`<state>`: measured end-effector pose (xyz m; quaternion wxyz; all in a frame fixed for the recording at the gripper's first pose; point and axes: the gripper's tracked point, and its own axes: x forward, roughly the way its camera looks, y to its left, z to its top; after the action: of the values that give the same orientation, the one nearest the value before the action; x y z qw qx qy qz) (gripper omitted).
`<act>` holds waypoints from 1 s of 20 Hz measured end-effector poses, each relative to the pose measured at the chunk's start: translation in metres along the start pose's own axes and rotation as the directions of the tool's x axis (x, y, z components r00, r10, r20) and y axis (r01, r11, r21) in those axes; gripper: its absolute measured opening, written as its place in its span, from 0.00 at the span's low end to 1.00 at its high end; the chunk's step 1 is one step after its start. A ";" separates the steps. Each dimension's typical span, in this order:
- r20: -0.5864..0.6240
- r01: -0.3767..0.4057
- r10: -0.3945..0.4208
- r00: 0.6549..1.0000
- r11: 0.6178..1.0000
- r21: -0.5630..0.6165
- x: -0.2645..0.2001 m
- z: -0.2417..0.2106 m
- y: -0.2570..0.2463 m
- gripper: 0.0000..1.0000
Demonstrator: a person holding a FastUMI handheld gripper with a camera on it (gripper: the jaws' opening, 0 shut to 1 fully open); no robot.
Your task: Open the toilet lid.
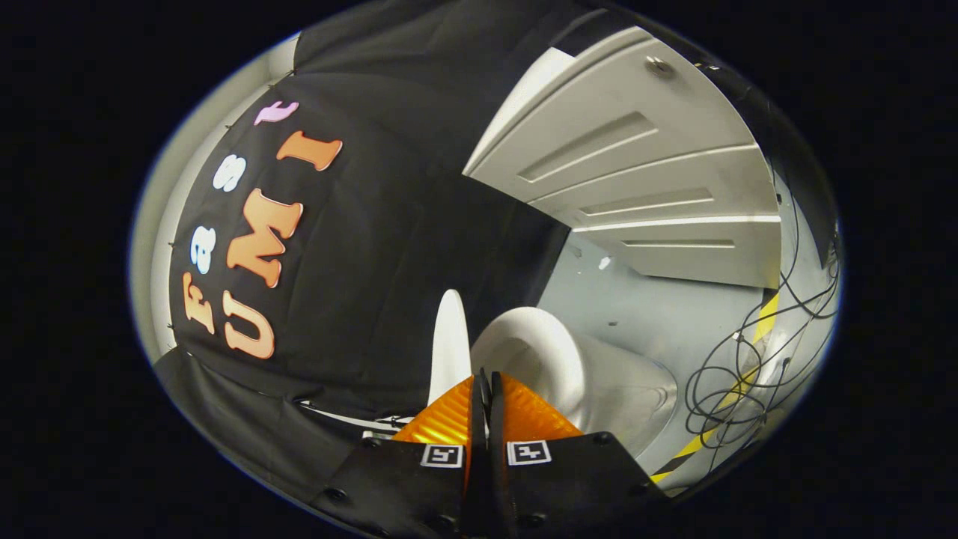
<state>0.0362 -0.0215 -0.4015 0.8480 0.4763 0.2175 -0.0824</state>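
Observation:
The white toilet lid (450, 340) stands raised, seen edge-on just beyond my left finger. Beside it, the white seat ring (542, 352) lies uncovered on the toilet bowl (632, 397), just beyond my right finger. My gripper (483, 378) is shut, its two orange fingers (449, 419) pressed together with only a thin dark seam between them. The fingertips sit at the base of the raised lid, where it meets the seat; nothing shows between them. The whole scene appears tilted sideways.
A white panelled door (651, 187) stands beyond the toilet. Loose black cables (741, 382) lie tangled over the grey floor (658, 314) next to a yellow-and-black tape stripe (765, 318). Black cloth (374, 284) walls the side behind the lid.

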 end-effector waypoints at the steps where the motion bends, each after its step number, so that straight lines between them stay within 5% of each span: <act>1: 0.018 -0.006 0.006 1.000 1.000 -0.023 -0.002 0.002 0.013 0.08; 20: 0.158 -0.036 0.108 0.982 0.916 -0.400 -0.050 -0.066 0.229 0.08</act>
<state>0.0518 0.1529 -0.2318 0.9451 0.2935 0.1358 -0.0473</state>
